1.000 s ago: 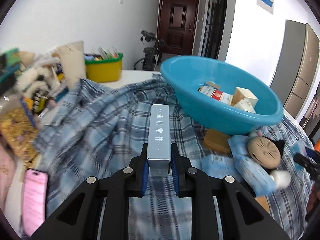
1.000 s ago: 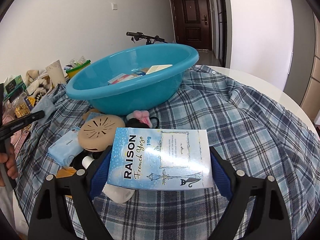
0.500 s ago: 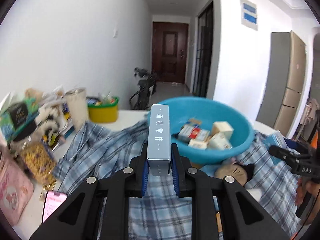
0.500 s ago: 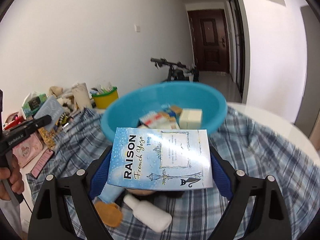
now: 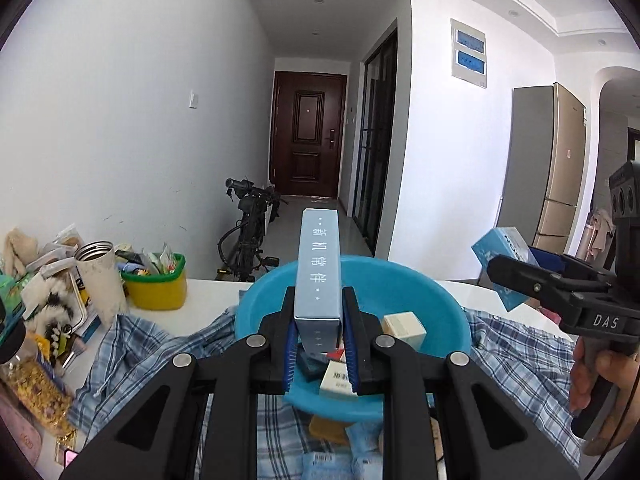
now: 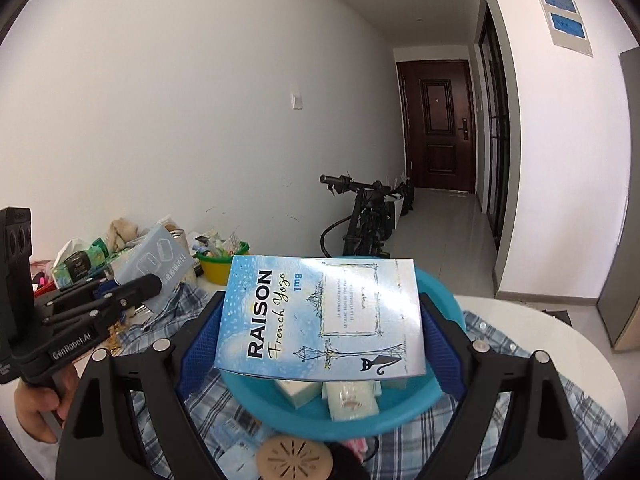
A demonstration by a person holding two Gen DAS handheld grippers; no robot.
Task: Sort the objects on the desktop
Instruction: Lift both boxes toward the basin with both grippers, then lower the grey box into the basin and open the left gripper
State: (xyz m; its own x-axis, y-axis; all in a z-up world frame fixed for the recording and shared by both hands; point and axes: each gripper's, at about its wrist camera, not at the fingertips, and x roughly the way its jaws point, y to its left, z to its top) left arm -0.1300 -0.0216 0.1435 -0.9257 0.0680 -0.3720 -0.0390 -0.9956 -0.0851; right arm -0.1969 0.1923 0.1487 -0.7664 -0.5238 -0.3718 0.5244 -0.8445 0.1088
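Observation:
My left gripper is shut on a narrow pale-blue box with white Chinese lettering, held on edge above the near side of a blue plastic basin. My right gripper is shut on a flat blue RAISON French Yogo box, held level above the same basin. The basin holds several small boxes. The right gripper with its box also shows at the right of the left wrist view; the left gripper shows at the left of the right wrist view.
The basin sits on a blue plaid shirt spread over a white round table. A yellow-green tub, a steel cup, a jar and packets crowd the left side. A round tan disc and blue packets lie in front of the basin.
Both grippers have risen from near the shirt and moved forward, carrying their boxes up over the basin. The views now look down into the basin from above its near rim.

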